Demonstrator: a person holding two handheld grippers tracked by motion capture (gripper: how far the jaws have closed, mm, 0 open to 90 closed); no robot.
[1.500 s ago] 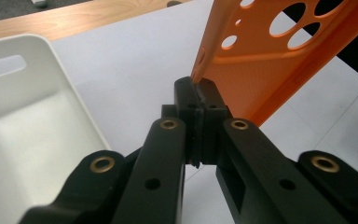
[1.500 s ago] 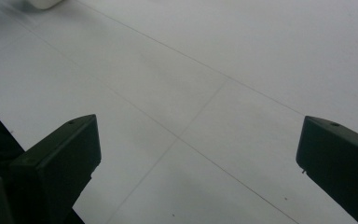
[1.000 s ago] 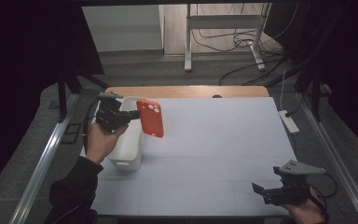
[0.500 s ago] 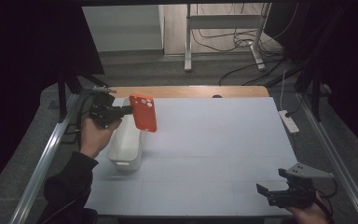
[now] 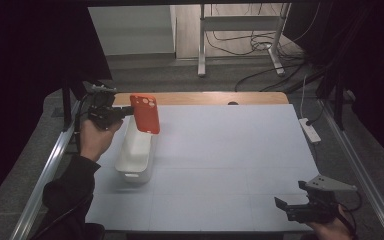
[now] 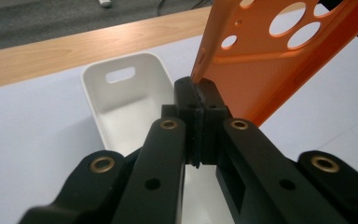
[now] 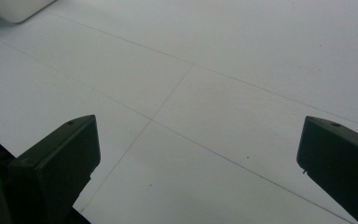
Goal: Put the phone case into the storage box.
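The left gripper [image 5: 122,113] hangs above the far left part of the worktop [image 5: 230,160], its jaws pinched tight on the edge of an orange phone case [image 5: 145,113]. The case stands upright in the air, its round camera cut-outs near the top, and it is lifted clear of the surface. In the left gripper view the black jaws meet on one long edge of the orange phone case [image 6: 270,60], close to a corner, with the open inner side of the case turned towards the camera. Directly below and just nearer the person lies a white phone case [image 5: 137,152], flat on the worktop with its hollow side up and its oblong camera slot at the far end; the orange one hovers over its far end without touching it. The right gripper [image 5: 300,210] sits low at the near right corner of the worktop, well apart from both cases. Its jaws stand wide apart with nothing between them, only bare white surface beneath.
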